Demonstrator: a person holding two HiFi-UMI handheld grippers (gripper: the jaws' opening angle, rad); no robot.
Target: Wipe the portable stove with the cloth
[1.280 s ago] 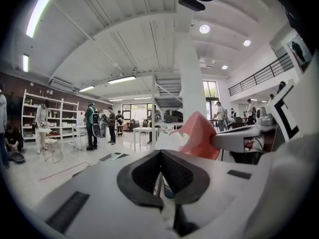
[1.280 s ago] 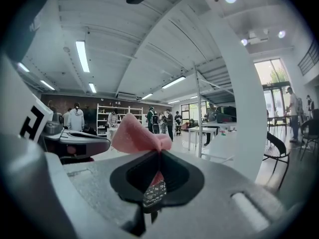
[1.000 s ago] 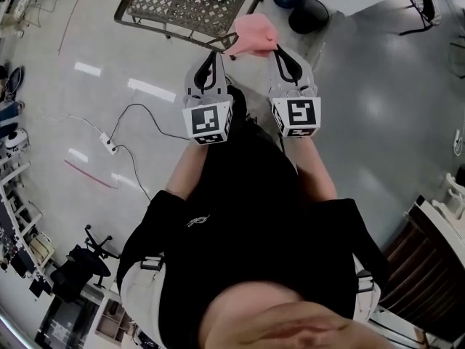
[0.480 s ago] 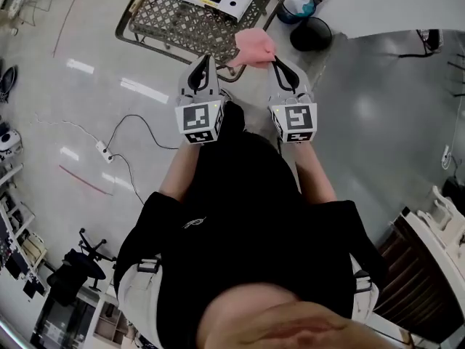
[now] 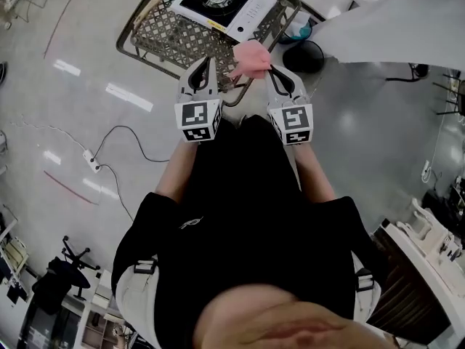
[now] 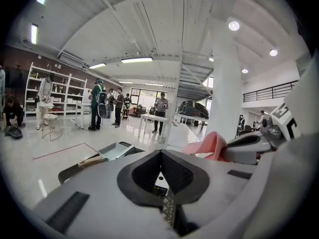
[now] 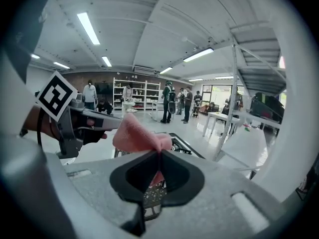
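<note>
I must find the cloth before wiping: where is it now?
Head view, top centre: the cloth is pinched in the right gripper, right of the left gripper, just below the stove.

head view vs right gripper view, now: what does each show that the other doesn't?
Head view only: the portable stove, the power strip on the floor, the person's black shirt.
Right gripper view only: people standing near white shelves, ceiling lights.
Both: the pink cloth clamped in the right gripper, the left gripper beside it, shut and empty, and part of the lattice table.
</note>
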